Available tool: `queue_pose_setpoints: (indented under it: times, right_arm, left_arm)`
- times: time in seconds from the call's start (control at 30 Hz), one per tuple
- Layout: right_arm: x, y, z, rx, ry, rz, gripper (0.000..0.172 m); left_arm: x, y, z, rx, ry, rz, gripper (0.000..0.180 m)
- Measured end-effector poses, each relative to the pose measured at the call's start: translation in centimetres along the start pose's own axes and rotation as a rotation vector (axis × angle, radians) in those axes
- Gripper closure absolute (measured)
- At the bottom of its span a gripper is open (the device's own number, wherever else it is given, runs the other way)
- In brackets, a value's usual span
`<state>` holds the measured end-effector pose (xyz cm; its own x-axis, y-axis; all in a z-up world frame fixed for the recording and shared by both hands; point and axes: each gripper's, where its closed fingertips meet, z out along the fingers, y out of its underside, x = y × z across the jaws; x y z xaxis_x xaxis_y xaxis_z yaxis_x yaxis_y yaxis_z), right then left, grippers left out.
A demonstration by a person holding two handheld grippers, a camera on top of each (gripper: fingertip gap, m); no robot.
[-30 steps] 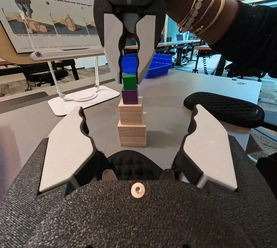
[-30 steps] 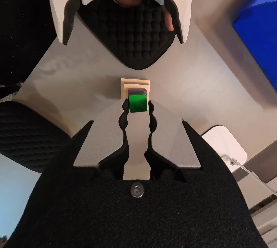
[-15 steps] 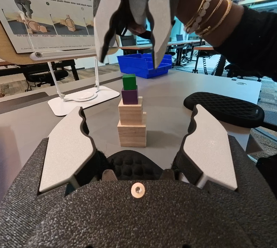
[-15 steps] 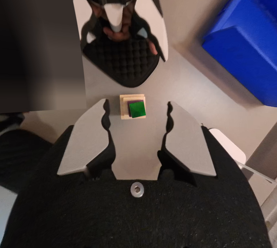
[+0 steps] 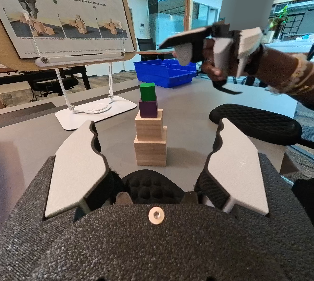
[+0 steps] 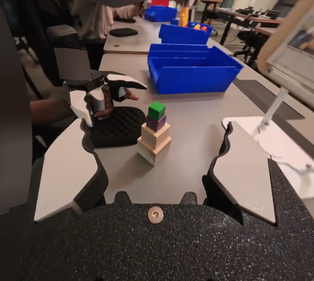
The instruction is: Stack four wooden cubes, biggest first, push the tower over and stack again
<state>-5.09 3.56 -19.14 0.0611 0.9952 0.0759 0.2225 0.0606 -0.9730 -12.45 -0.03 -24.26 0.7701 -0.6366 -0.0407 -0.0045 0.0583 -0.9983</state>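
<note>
A tower of several cubes stands on the grey table (image 5: 195,111). From the bottom it has a large wooden cube (image 5: 150,153), a smaller wooden cube (image 5: 148,129), a purple cube (image 5: 148,108) and a green cube (image 5: 147,91) on top. My left gripper (image 5: 157,122) is open and empty, low over the table just in front of the tower. My right gripper (image 6: 156,121) is open wide and empty, and faces the tower from farther back, touching nothing. The green cube (image 6: 156,110) and purple cube (image 6: 155,123) also show in the right wrist view. My right gripper also shows in the left wrist view (image 5: 198,61), raised at the upper right.
A blue bin (image 5: 166,72) stands behind the tower. A stand holding an instruction sheet (image 5: 68,14) rests on a white base (image 5: 95,111) at the back left. A black pad (image 5: 254,123) lies to the right. Another person and more blue bins (image 6: 183,34) are at farther tables.
My right gripper let go of the green cube on top of the tower, opened wide, rose and drew back to the side. The tower stayed standing. My left gripper has not moved.
</note>
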Motion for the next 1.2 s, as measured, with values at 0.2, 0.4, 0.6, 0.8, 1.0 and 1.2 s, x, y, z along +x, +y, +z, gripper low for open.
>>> queue_pose_setpoints:
  times: [0.2, 0.4, 0.6, 0.8, 1.0, 1.2]
  right_arm:
    - [-1.1, 4.0, -4.1, 0.093, 0.124, 0.091, 0.035]
    - [-1.6, 7.1, -5.0, 0.128, 0.178, 0.102, 0.037]
    - [-1.3, 6.9, -5.8, 0.198, 0.231, 0.082, 0.041]
    - [-1.2, 7.1, -5.8, 0.190, 0.247, 0.075, 0.044]
    - [-1.8, 7.4, -5.2, 0.147, 0.244, 0.018, 0.048]
    - [-1.8, 7.2, -5.4, 0.170, 0.248, 0.010, 0.054]
  left_arm:
    - [0.1, 0.2, 0.1, -0.016, -0.004, 0.012, 0.051]
    - [0.1, 0.2, 0.2, -0.019, -0.004, 0.019, 0.051]
    - [0.2, 0.2, 0.2, -0.019, -0.001, 0.020, 0.053]
    - [0.3, -0.9, -0.9, -0.016, 0.149, -0.044, 0.180]
    - [-2.8, 3.0, 0.5, -0.452, 0.128, 0.062, 0.180]
    - [-2.6, 6.0, 3.1, -0.631, 0.179, 0.150, 0.180]
